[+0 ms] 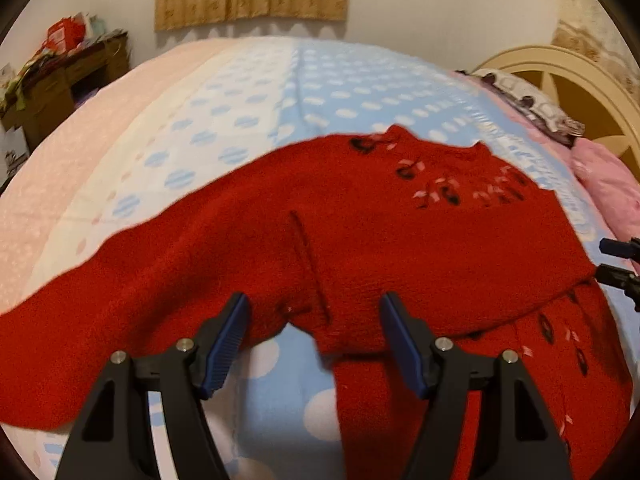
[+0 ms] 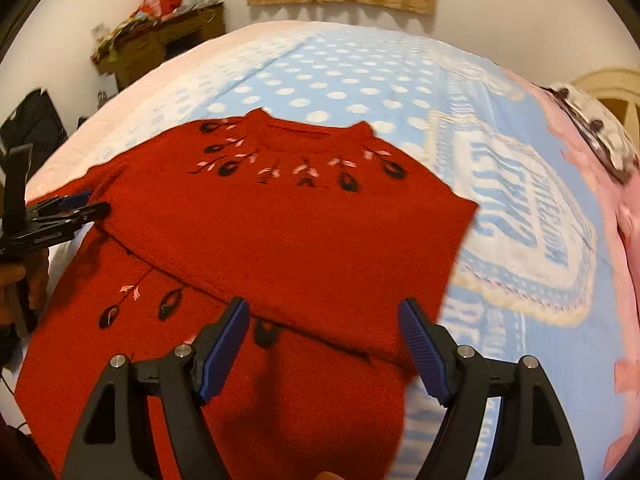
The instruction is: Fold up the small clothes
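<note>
Now, my left hand-held gripper [image 1: 314, 318]: jaws wide apart, over the red sweater [image 1: 360, 232], holding nothing.
My right hand-held gripper [image 2: 324, 324]: jaws wide apart above the sweater's folded edge.
Sweater: on the bed [image 1: 240, 92].

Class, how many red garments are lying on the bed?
2: a red embroidered sweater lies farther back, overlapping a second red embroidered garment nearer the camera. More may be hidden.

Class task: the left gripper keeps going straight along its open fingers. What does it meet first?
Most likely the red knitted sweater spread on the blue polka-dot bedspread; the left gripper frames its underarm edge, though depth is unclear.
</note>
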Motion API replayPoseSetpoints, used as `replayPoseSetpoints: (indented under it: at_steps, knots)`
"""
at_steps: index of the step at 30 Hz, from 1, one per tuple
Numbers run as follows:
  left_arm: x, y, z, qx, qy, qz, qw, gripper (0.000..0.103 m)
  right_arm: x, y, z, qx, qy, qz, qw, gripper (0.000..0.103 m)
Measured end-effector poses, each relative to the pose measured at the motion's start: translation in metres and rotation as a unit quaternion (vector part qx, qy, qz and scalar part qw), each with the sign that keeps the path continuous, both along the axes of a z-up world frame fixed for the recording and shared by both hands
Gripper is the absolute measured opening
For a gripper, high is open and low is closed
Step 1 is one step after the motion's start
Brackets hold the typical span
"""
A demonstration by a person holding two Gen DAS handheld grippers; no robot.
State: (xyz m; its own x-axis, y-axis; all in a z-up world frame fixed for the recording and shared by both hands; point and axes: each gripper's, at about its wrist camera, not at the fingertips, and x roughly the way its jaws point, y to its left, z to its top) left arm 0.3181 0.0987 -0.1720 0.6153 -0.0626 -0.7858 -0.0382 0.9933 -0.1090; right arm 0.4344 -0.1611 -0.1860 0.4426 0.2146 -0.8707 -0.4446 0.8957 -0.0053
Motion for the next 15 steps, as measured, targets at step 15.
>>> replayPoseSetpoints:
  at_steps: [15]
  knots:
    - [-0.074,0.07,0.027,0.044,-0.03,0.054,0.9971,0.086,0.014,0.024,-0.024,0.032,0.018,-0.027,0.999,0.08]
